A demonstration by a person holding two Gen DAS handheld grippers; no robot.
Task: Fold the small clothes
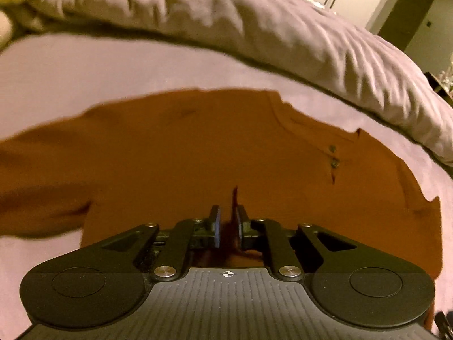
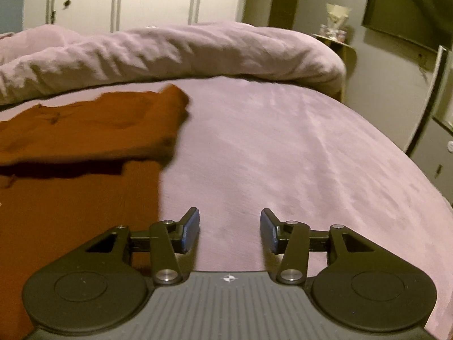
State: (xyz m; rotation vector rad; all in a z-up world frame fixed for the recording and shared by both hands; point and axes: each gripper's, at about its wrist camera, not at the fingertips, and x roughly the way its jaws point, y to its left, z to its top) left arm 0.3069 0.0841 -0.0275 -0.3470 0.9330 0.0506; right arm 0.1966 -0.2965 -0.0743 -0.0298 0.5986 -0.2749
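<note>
Jaws first: my left gripper (image 1: 226, 223) stood nearly closed, pinching a fold of the rust-brown shirt (image 1: 198, 147) between its pads; my right gripper (image 2: 230, 232) stood wide apart with nothing between its fingers, hanging over bare sheet just beside the garment's edge.

Items, largest to smallest, as I saw them:

1. Bed sheet (image 2: 283, 147), mauve, smooth, covering the mattress and bearing the rest.
2. Duvet (image 1: 254, 28), same mauve, rumpled, bunched in a ridge along the far side of the bed, beyond the shirt.
3. Shirt, lying on the sheet, its upper part doubled over the lower part in the right wrist view (image 2: 85, 130), one sleeve running out to the left in the left wrist view.
4. Two small dark buttons (image 1: 334, 155) on the shirt's placket, near the neckline.
</note>
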